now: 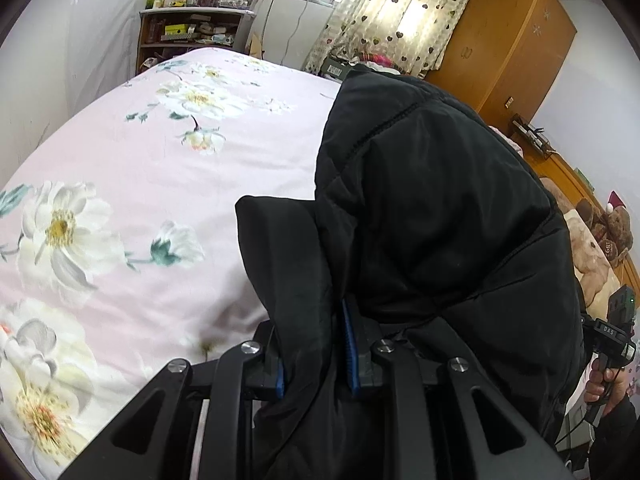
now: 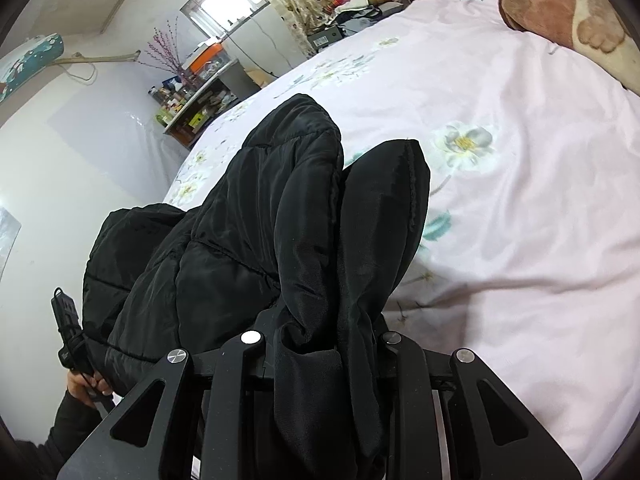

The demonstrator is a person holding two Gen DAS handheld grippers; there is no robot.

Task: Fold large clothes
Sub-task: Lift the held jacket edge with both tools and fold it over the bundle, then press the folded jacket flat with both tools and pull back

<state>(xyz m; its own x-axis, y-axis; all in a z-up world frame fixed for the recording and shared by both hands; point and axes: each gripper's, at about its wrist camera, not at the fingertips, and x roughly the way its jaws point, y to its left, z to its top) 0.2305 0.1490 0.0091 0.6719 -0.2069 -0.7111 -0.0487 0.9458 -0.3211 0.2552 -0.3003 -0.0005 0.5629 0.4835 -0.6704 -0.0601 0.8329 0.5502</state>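
A black quilted padded jacket [image 1: 432,208] hangs bunched between my two grippers, lifted above the pink floral bed [image 1: 152,184]. My left gripper [image 1: 316,364] is shut on a fold of the jacket; its blue pads [image 1: 351,356] press the fabric. In the right wrist view the same jacket [image 2: 256,232] drapes to the left, and my right gripper [image 2: 324,348] is shut on another bunched fold, its fingertips hidden by cloth. The right gripper's handle and the hand on it show at the left wrist view's right edge [image 1: 612,340].
The bed [image 2: 520,208] fills most of both views. A cluttered shelf [image 1: 192,32] stands at the far end by the window, a wooden wardrobe [image 1: 516,44] on the right. A brown plush blanket [image 2: 568,12] and teddy bears [image 1: 612,232] lie at the headboard end.
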